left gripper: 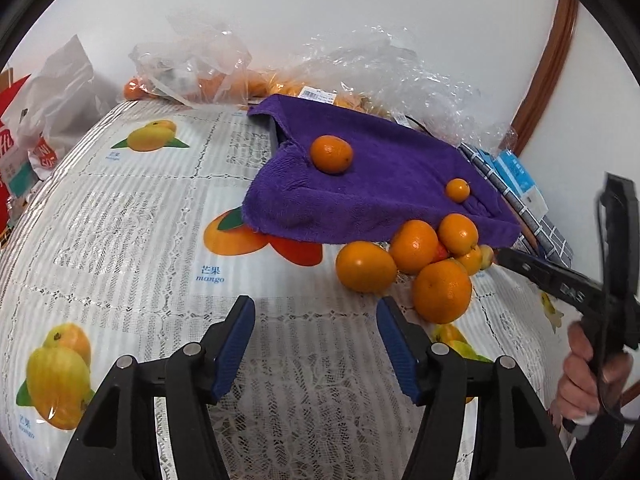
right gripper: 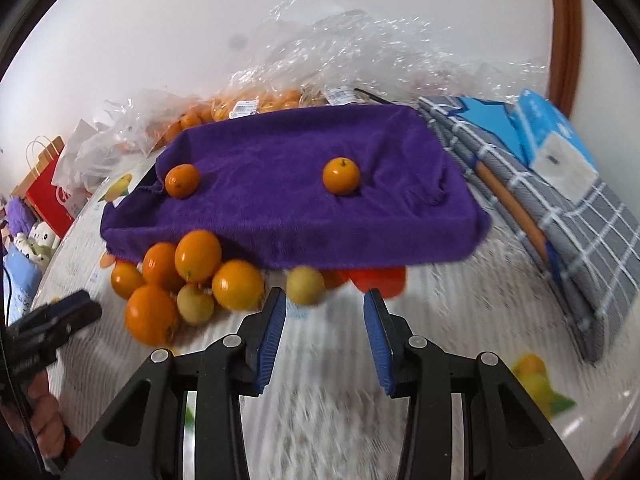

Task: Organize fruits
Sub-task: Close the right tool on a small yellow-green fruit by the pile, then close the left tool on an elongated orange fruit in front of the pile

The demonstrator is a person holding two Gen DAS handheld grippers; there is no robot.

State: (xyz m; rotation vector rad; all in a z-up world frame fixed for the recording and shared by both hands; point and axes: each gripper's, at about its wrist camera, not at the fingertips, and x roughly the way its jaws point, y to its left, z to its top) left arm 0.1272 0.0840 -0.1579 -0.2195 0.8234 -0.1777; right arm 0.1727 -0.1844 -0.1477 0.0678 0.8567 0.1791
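Both tools are held wide open and empty — the left gripper [left gripper: 316,320] at lower centre, the right gripper [right gripper: 325,312] likewise. Two oranges [right gripper: 341,176] are seen on the purple towel [right gripper: 280,200] at mid-frame — an orange pile [left gripper: 424,264] is heaped at its near edge.

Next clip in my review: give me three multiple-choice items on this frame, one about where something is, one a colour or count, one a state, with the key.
1. Where does the pile of oranges lie?
A. on the tablecloth at the purple towel's front edge
B. inside the plastic bag
C. on the checked cloth

2. How many oranges sit on top of the purple towel?
A. none
B. two
C. five

3. How does the right gripper stand?
A. shut on an orange
B. shut on the towel
C. open, holding nothing

Key: 1 A, the pile rests on the tablecloth against the towel's edge; 2 B, one orange and a second orange sit there; 3 C, its blue pads are apart with nothing between.
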